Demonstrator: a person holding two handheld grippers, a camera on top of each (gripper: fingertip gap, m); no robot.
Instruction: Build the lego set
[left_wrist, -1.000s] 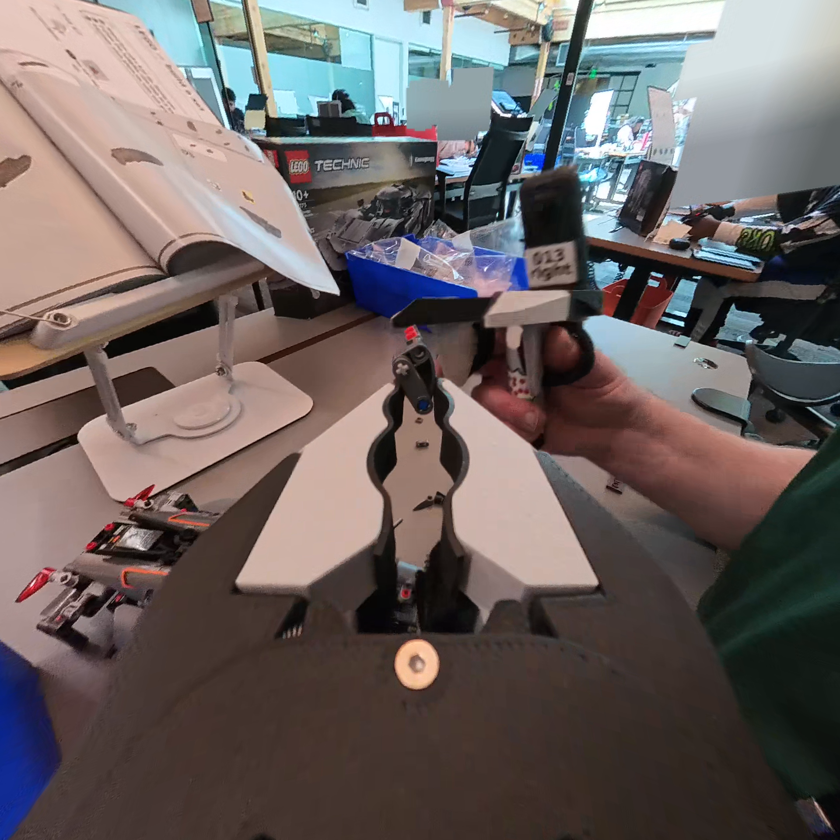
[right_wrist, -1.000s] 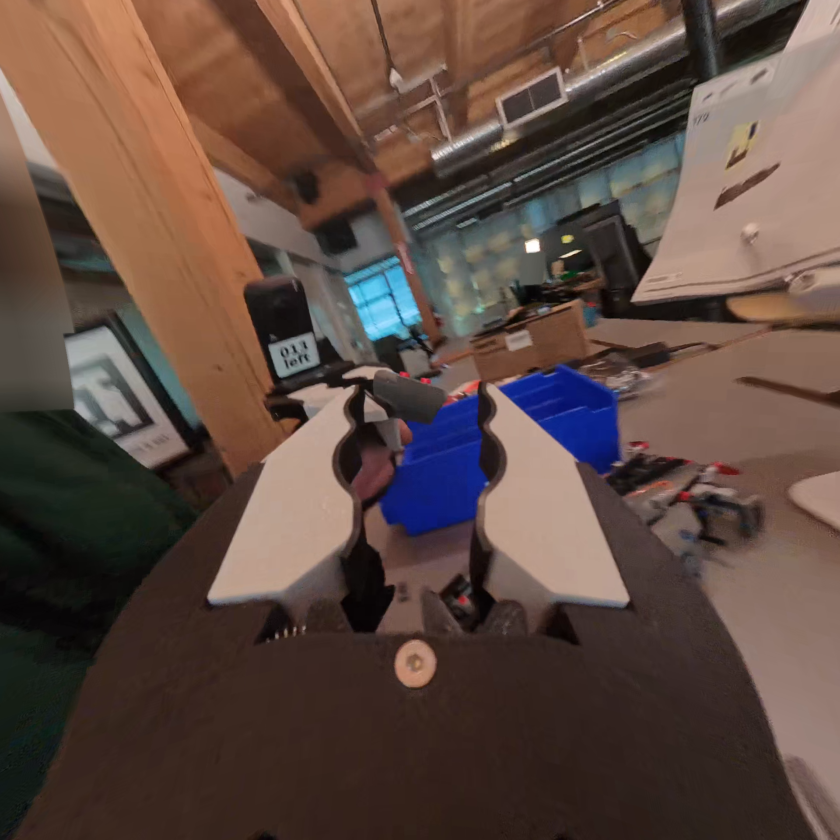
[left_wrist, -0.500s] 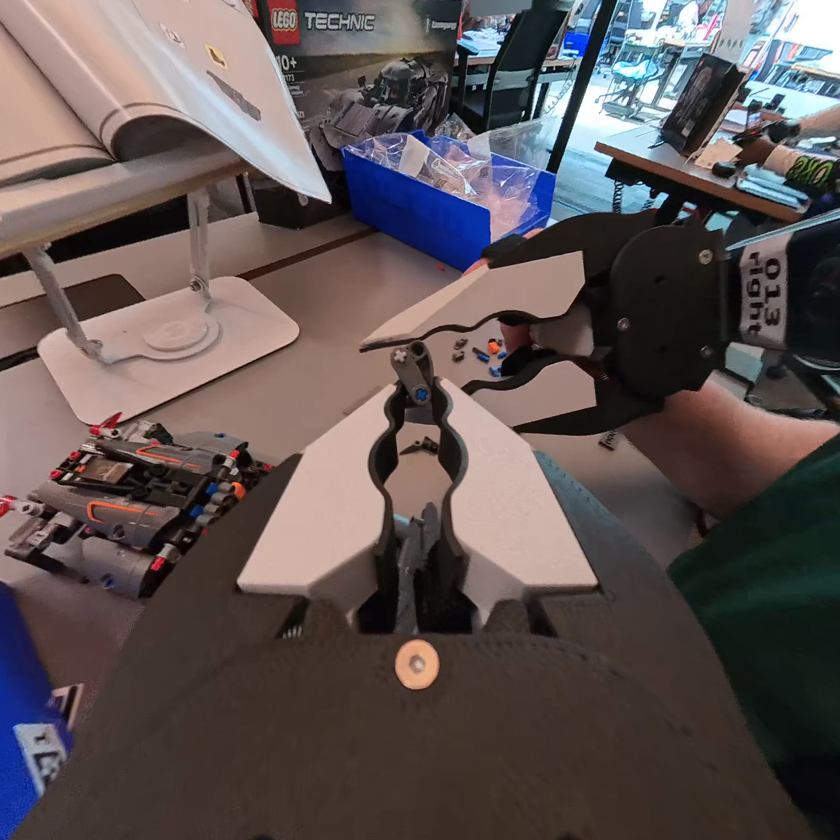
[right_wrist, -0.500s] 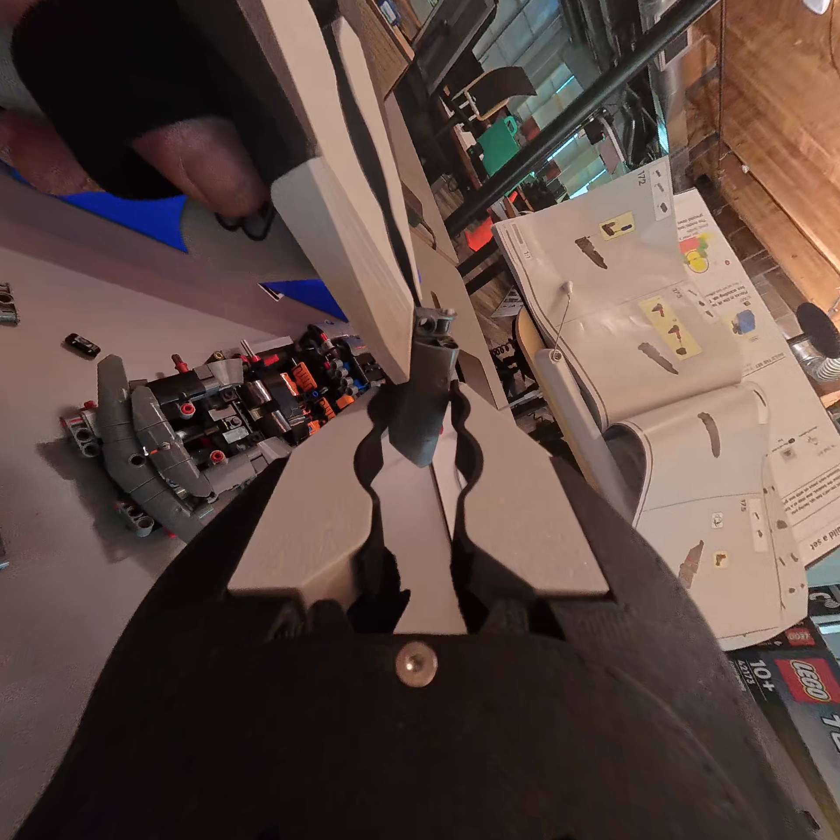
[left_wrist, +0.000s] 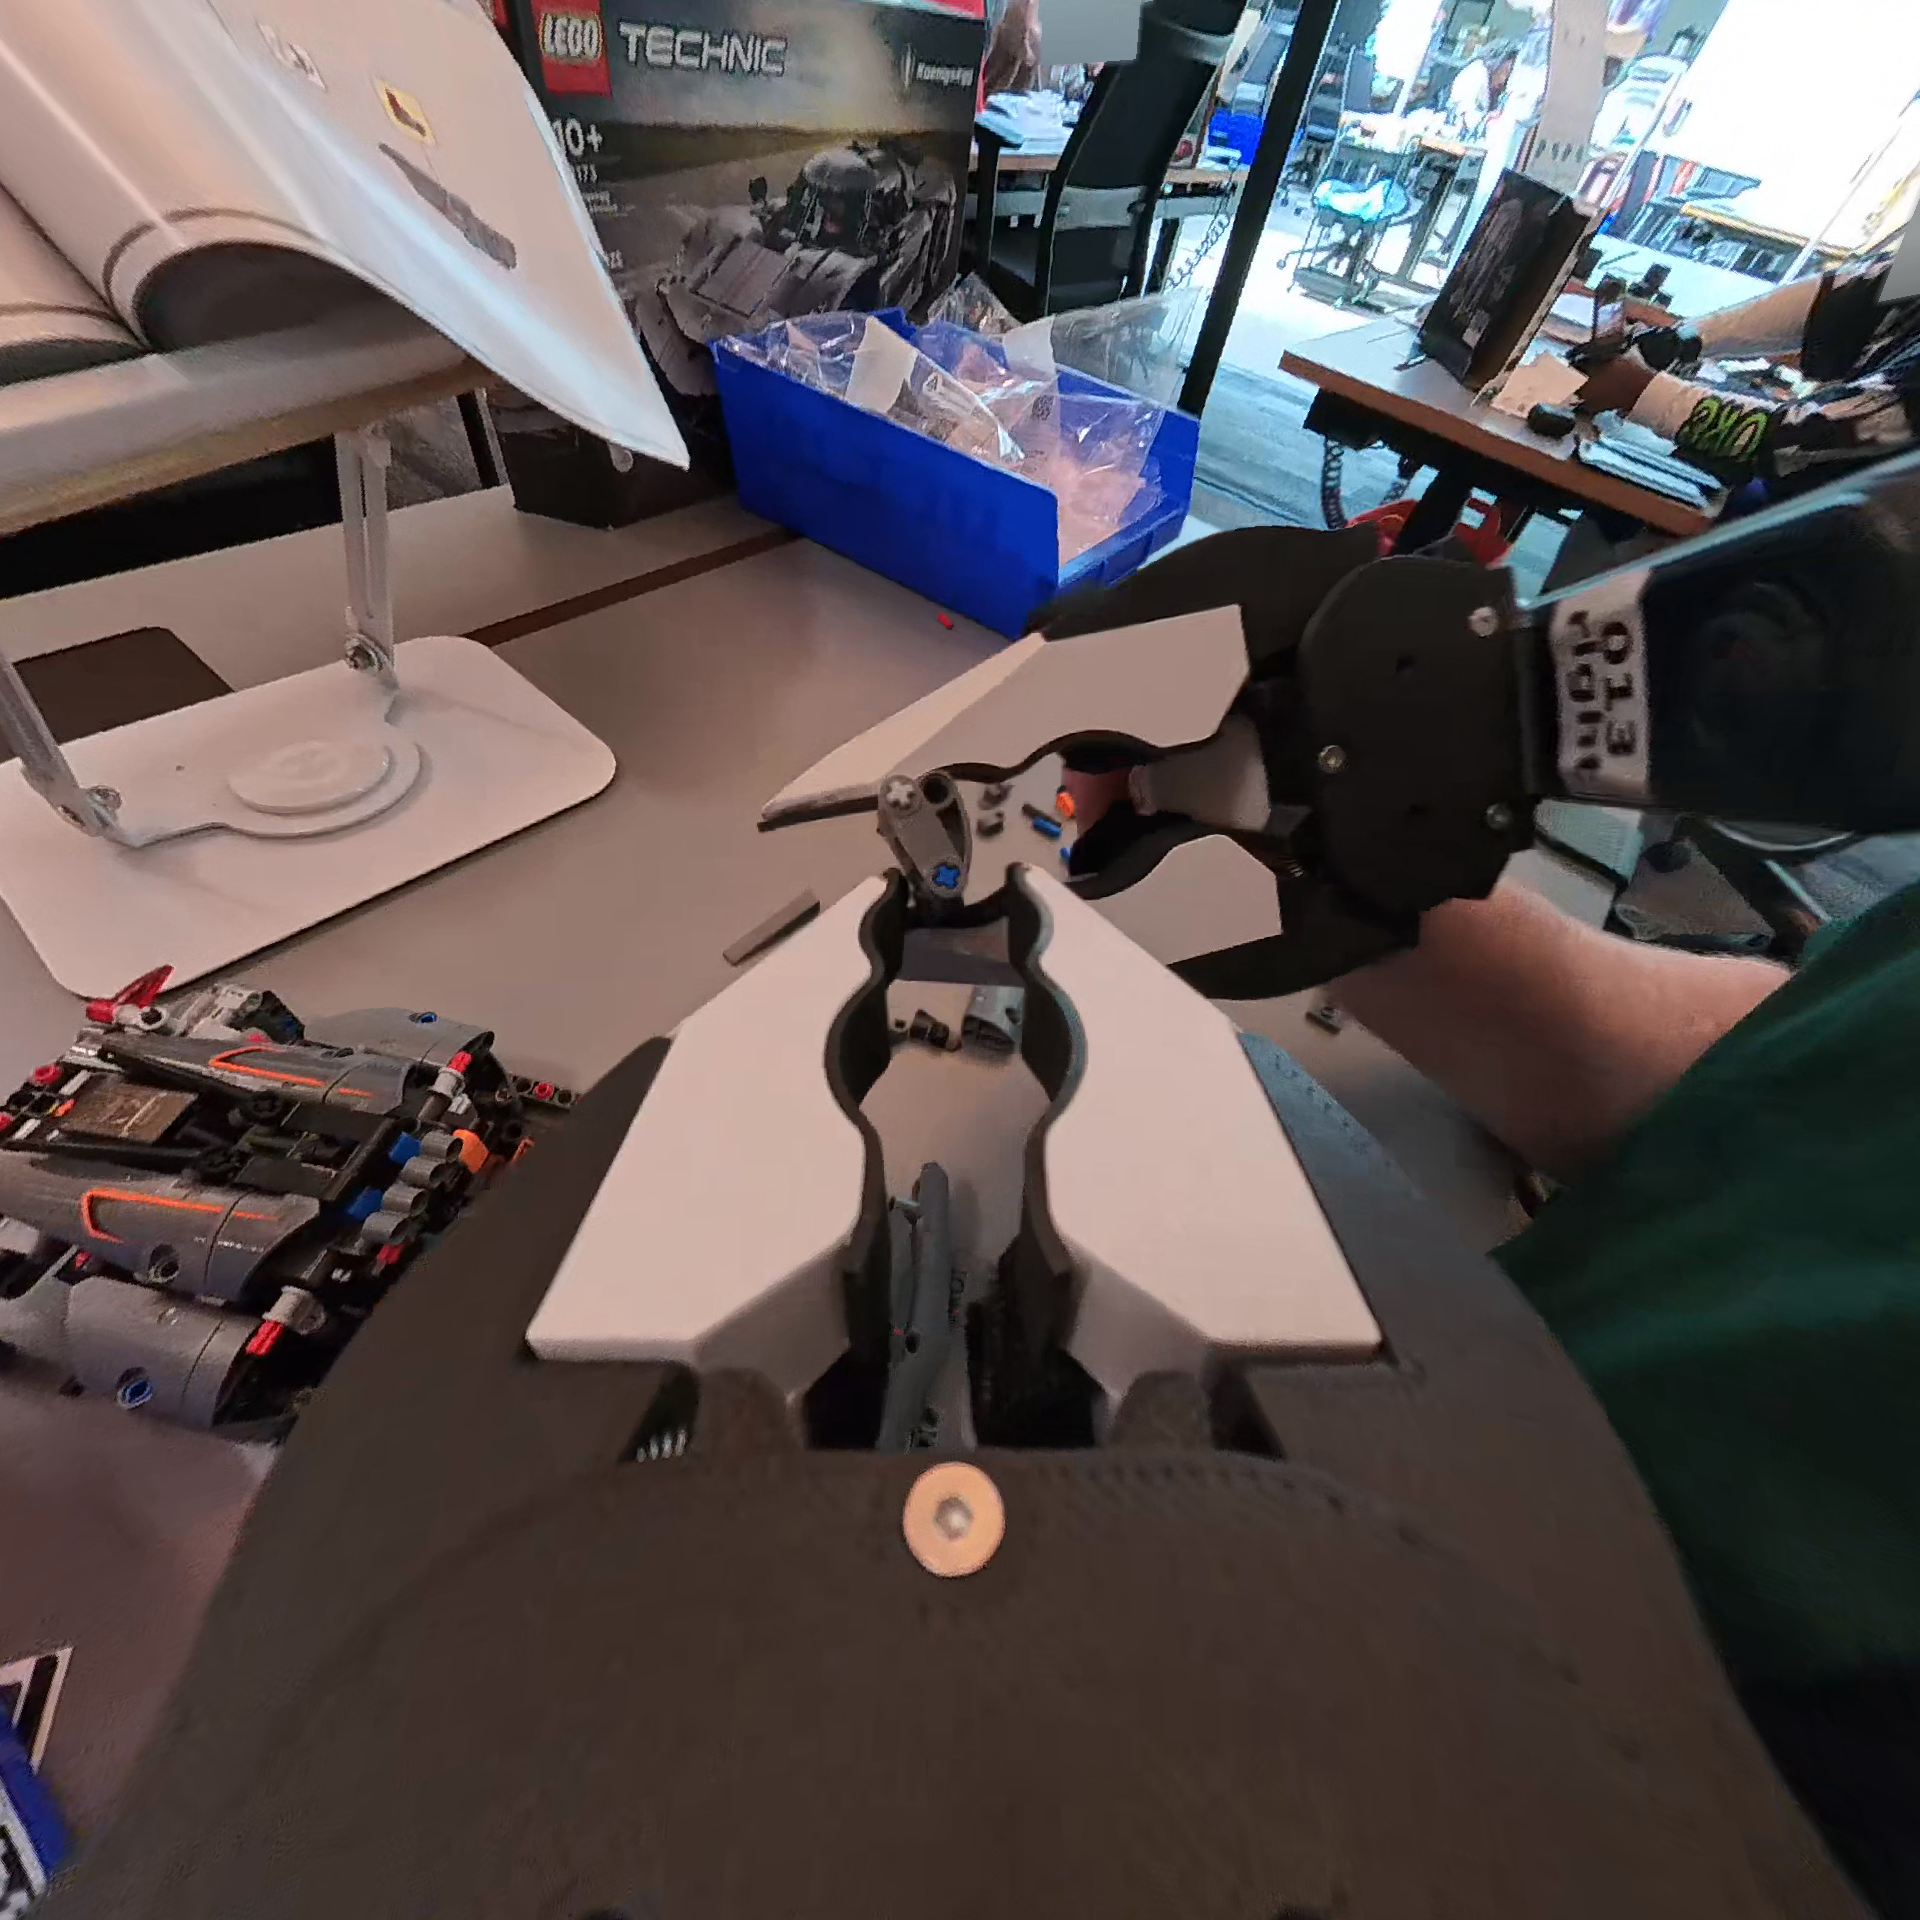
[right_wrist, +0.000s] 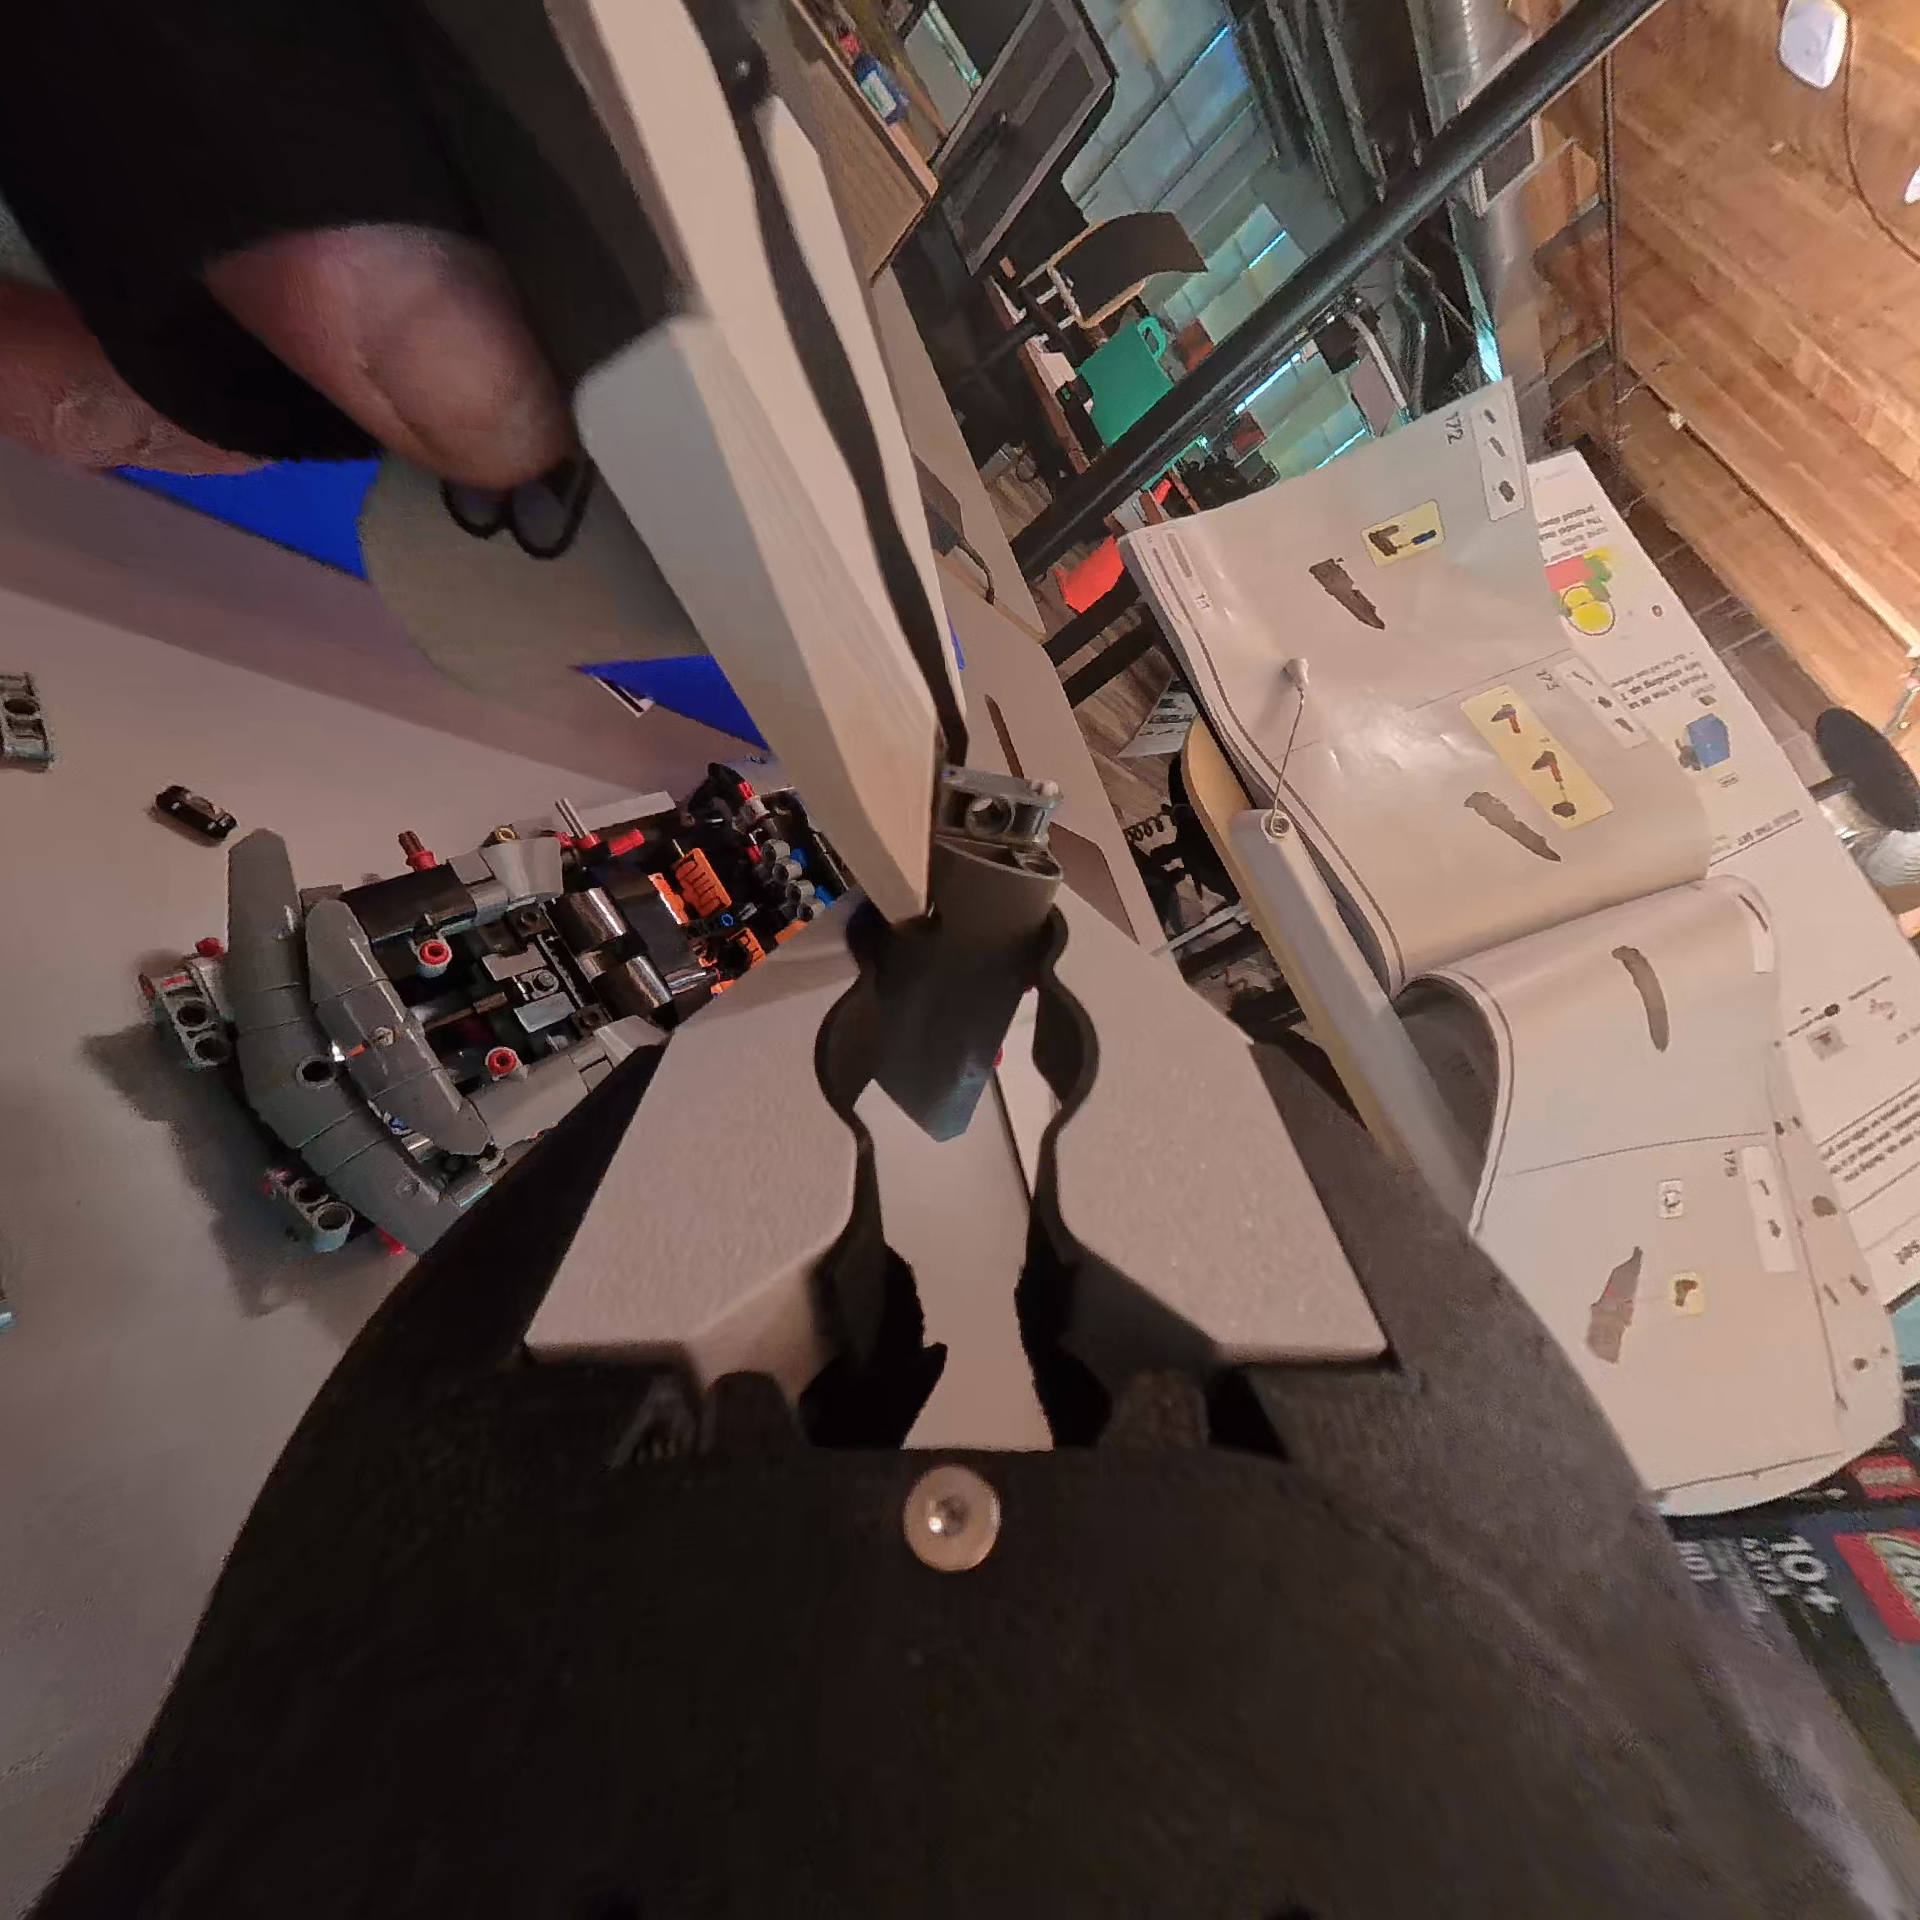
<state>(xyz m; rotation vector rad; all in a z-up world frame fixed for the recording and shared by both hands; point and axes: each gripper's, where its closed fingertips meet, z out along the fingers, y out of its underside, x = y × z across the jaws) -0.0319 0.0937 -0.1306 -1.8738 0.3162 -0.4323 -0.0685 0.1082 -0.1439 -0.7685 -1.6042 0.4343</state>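
The right gripper (left_wrist: 940, 847) has swung in from the side and now closes on the small dark-grey plastic lego piece (left_wrist: 928, 836) that the left gripper (left_wrist: 948, 894) pinches above the grey table's (left_wrist: 644, 675) middle, suggesting a handover.

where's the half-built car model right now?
The car model lies on the table, left of the left gripper in the left wrist view, just in front of the white book-stand base.
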